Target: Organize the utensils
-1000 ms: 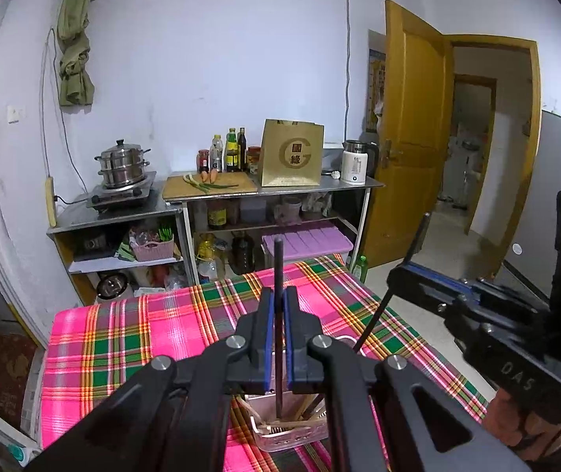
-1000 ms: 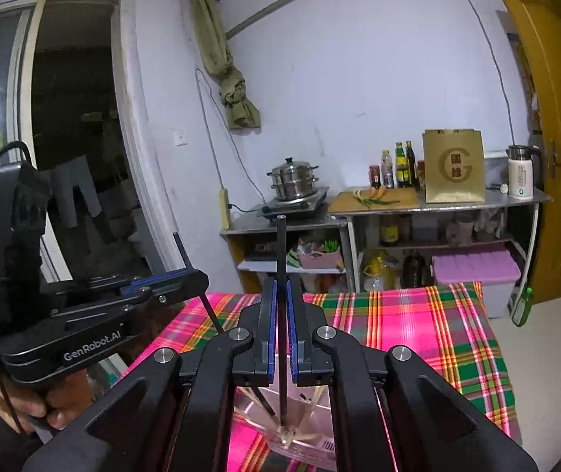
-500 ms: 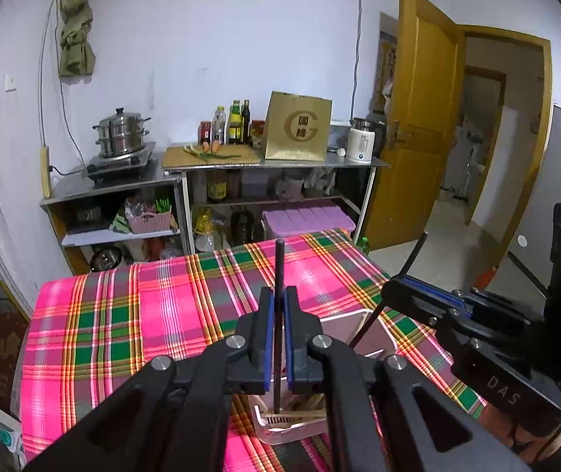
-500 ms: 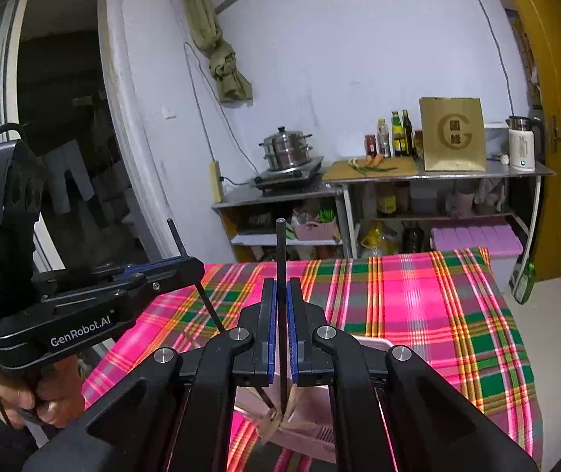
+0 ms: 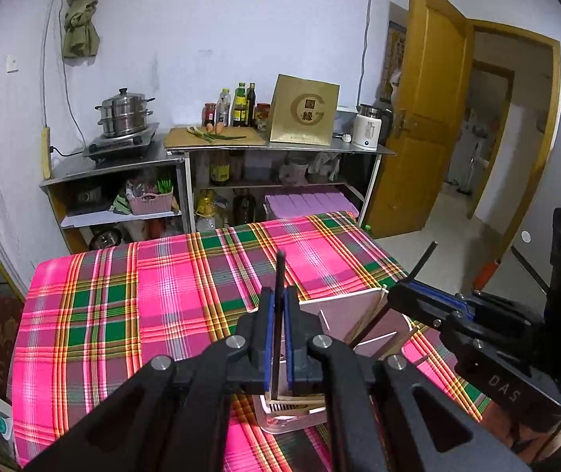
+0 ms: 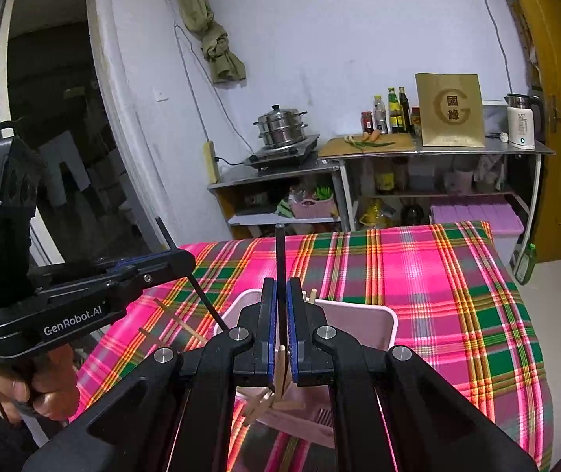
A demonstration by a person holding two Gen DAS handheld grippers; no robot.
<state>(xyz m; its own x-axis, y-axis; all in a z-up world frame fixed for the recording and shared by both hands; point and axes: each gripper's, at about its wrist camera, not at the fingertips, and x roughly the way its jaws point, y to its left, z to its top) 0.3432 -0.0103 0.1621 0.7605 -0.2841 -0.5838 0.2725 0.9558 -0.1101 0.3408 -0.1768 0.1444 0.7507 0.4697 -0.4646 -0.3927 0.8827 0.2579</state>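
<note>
Both grippers are clenched on a black chopstick each: the left gripper (image 5: 276,338) and the right gripper (image 6: 280,334) hold them above the pink holder (image 6: 359,314) on the plaid table (image 5: 123,295).

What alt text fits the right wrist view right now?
The right gripper, shut on a black chopstick, is poised above a pink utensil holder holding wooden chopsticks on a plaid tablecloth. At left, the left gripper holds another black chopstick.
</note>
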